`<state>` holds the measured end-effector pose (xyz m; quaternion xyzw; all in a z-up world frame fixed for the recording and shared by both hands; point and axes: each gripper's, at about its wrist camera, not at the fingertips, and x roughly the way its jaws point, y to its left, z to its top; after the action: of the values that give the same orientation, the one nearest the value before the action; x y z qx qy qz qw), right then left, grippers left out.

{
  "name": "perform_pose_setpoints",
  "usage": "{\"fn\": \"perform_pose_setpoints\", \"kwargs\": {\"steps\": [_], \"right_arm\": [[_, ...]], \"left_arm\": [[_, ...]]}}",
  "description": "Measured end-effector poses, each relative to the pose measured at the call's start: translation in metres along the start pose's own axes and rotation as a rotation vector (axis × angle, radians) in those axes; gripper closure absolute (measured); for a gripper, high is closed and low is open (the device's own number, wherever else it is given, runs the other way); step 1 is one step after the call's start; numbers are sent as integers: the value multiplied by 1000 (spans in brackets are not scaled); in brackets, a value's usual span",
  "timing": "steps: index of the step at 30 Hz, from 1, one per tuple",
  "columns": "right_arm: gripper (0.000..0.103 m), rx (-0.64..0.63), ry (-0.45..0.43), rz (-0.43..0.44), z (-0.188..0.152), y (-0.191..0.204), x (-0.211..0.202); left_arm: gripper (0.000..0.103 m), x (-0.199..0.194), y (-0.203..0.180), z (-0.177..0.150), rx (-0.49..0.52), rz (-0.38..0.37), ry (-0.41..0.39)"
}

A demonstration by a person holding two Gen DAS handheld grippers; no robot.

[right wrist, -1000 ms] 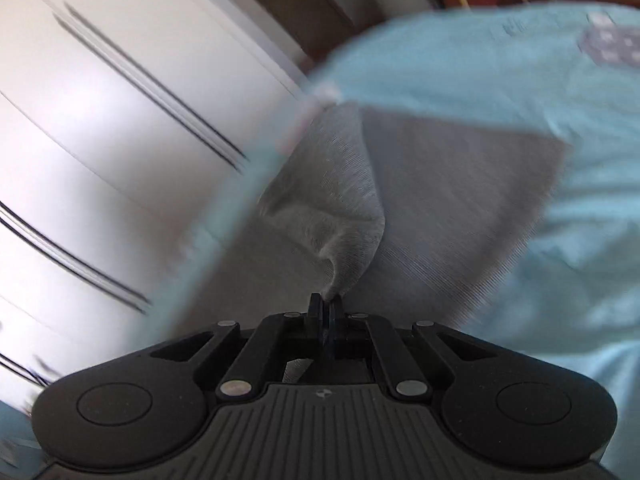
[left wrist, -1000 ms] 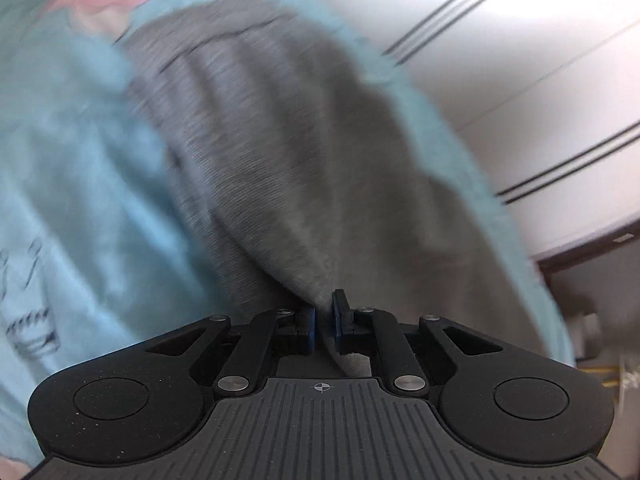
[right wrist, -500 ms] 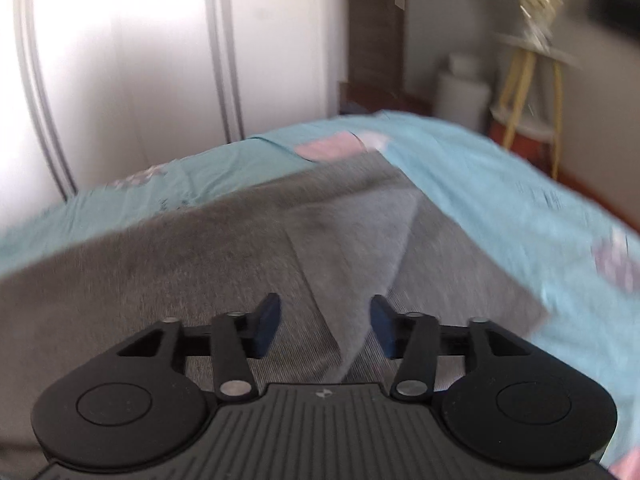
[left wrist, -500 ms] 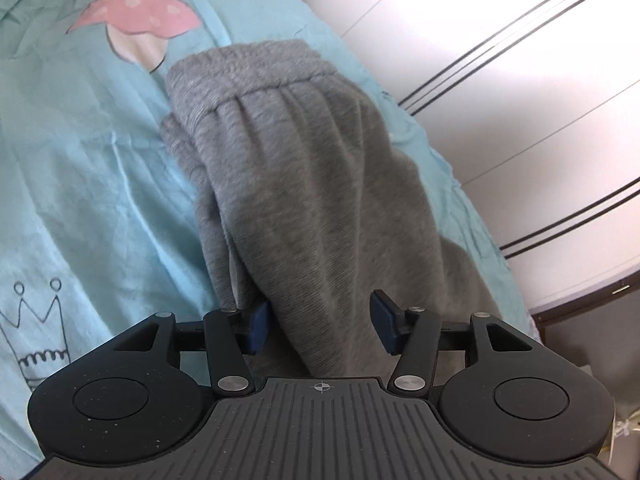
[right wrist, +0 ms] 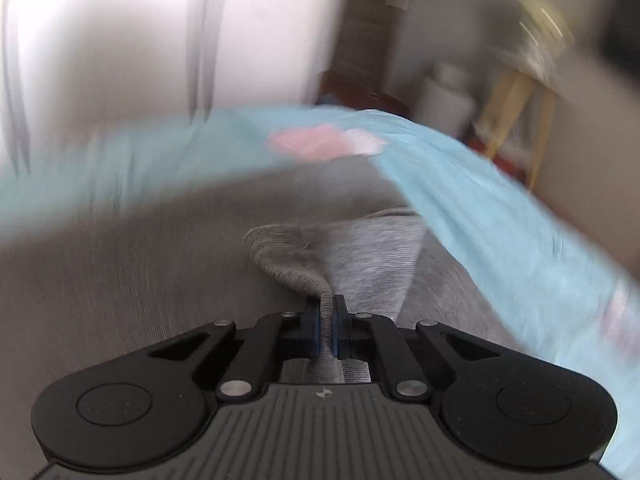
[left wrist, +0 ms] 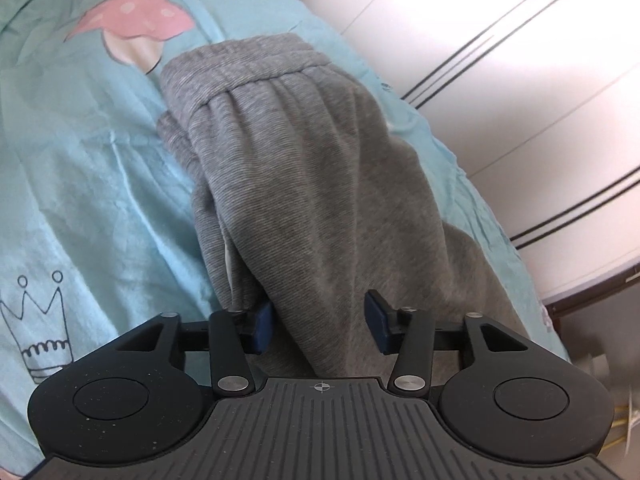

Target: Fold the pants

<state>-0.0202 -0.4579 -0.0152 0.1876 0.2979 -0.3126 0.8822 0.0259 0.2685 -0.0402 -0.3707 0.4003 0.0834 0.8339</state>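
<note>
Grey pants (left wrist: 312, 168), folded lengthwise on a light blue bedsheet (left wrist: 88, 184). Left gripper (left wrist: 318, 322): jaws apart and just closing, fabric between them, unpinched. Right gripper (right wrist: 327, 326): clamped on a pants fold. Beyond: pink mushroom print (left wrist: 132, 28), white wardrobe (left wrist: 520, 80).

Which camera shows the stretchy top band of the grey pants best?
The left wrist view. There the gathered elastic waistband of the grey knit pants lies sharp and whole on the light blue printed bedsheet. The right wrist view is blurred and shows no waistband, only a grey fold pinched in the right gripper.
</note>
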Motion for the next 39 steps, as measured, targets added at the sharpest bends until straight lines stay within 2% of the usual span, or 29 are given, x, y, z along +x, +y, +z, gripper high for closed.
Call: {"fn": "perform_pose_setpoints", "kwargs": {"steps": [1, 3, 4, 5, 6, 8, 10, 11, 13, 14, 16, 18, 20, 21, 22, 23, 24, 27, 29, 32, 34, 36, 38, 39], "right_arm": [[98, 192, -28, 60, 4, -31, -11], [99, 480, -61, 146, -1, -87, -30], [99, 580, -56, 188, -10, -110, -32], [99, 628, -26, 193, -20, -126, -30], [99, 622, 11, 159, -31, -134, -23], [99, 548, 92, 109, -52, -140, -4], [98, 551, 38, 153, -61, -143, -7], [97, 559, 38, 161, -60, -144, -7], [93, 597, 46, 195, -58, -145, -4], [93, 600, 55, 204, -56, -144, -1], [83, 595, 57, 213, -51, -140, 3], [76, 558, 64, 211, -44, -131, 7], [76, 537, 72, 202, -41, -127, 13], [76, 534, 79, 197, -39, -126, 16], [81, 531, 80, 189, -40, -121, 8], [87, 521, 86, 176, -39, -119, 7], [98, 509, 95, 161, -38, -117, 3], [99, 527, 87, 178, -29, -118, 0], [99, 622, 34, 256, -23, -129, -18], [99, 665, -12, 307, -19, -140, -37], [99, 609, -35, 262, -23, -143, -41], [99, 513, 12, 171, -30, -139, -27], [98, 434, 112, 96, -39, -135, -3], [99, 416, 103, 85, -42, -134, -1]], "left_arm": [[58, -1, -1, -1, 5, 2, -1], [65, -2, 0, -4, 4, 5, -8], [72, -1, 1, -5, -3, 5, -6], [76, 0, 3, -6, -13, 1, 0], [80, 1, 6, -7, -27, -7, 8], [80, 1, 9, -6, -52, -16, 14], [79, -1, 8, -5, -50, -24, 9], [77, -1, 7, -4, -49, -29, 5], [62, 0, 6, -4, -53, -45, 6], [59, 1, 5, -4, -61, -51, 13], [53, 6, 4, -4, -70, -70, 21], [54, 12, 2, -2, -75, -63, 32], [62, 16, -1, 0, -69, -55, 42], [69, 17, -3, 2, -62, -52, 44], [82, 18, -4, 4, -54, -41, 47], [90, 18, -4, 4, -52, -27, 51], [91, 17, -4, 6, -59, -21, 59], [93, -3, -3, 9, -62, -98, 15], [93, -21, -2, 9, -63, -166, -16], [93, -34, 7, 0, -48, -179, -30], [92, -22, 19, -9, -49, -128, 18], [90, 1, 30, -15, -69, -52, 92], [88, 4, 32, -17, -79, -50, 83], [82, -1, 28, -16, -78, -46, 62]]}}
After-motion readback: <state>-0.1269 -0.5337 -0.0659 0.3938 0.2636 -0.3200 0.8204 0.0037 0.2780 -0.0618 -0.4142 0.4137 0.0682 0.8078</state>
